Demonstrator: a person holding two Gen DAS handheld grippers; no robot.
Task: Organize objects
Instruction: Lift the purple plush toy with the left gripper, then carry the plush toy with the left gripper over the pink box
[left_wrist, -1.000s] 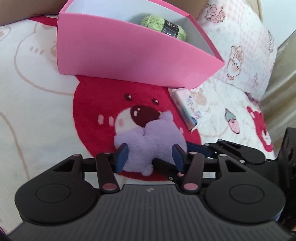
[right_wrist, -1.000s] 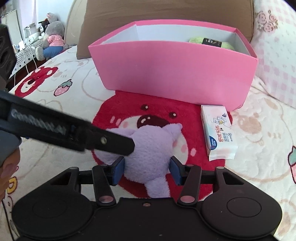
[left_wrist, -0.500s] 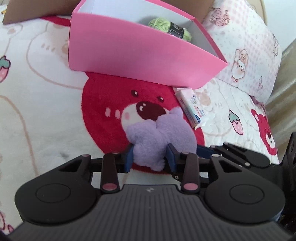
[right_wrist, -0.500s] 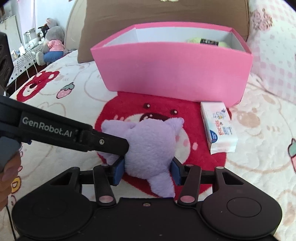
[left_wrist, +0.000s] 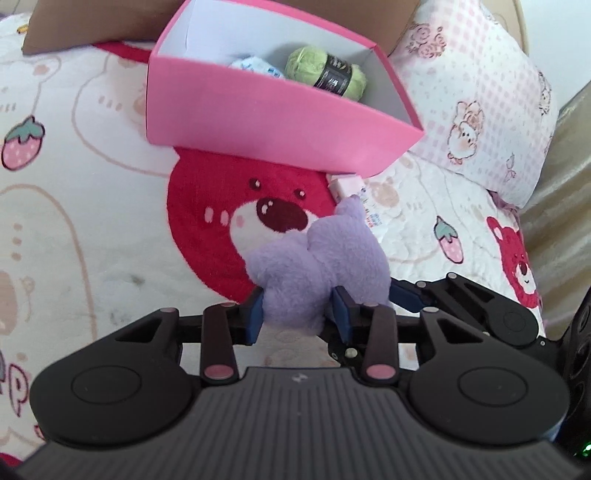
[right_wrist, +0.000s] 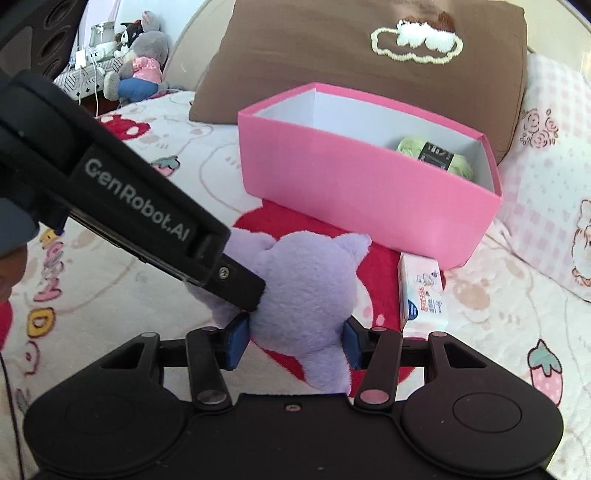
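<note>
gripping from both sides, the two grippers share one purple plush toy (left_wrist: 314, 266) above the bed blanket (left_wrist: 92, 229). in the left wrist view, a strawberry print (left_wrist: 22, 142) sits at the far left of the blanket, then the big red bear face (left_wrist: 236, 206) printed on it. the left gripper (left_wrist: 299, 312) has its blue fingers (left_wrist: 255, 314) pressed narrow into the lower part of the toy, which squeezes between them. behind it stands the pink box (left_wrist: 258, 122), open at the top, with a green yarn ball (left_wrist: 325, 72) and a pale blue item (left_wrist: 255, 66) inside. a tissue pack (left_wrist: 351, 188) lies just below the box's near corner, partly hidden by the toy's ear. to the right is a pink checked pillow (left_wrist: 480, 103), and the right gripper's black arm shows at the lower right edge.

in the right wrist view, stuffed animals (right_wrist: 140, 66) sit far off at upper left. the left gripper's black body (right_wrist: 140, 221) crosses from the left and meets the toy's side. the right gripper (right_wrist: 295, 341) holds the toy's wider body, its blue fingers (right_wrist: 238, 341) set moderately apart and pressing the fur on both sides. the toy hangs in front of the pink box, apart from it, not inside. a brown pillow (right_wrist: 369, 55) leans behind the box, and the tissue pack lies on the blanket to the right of the toy.
</note>
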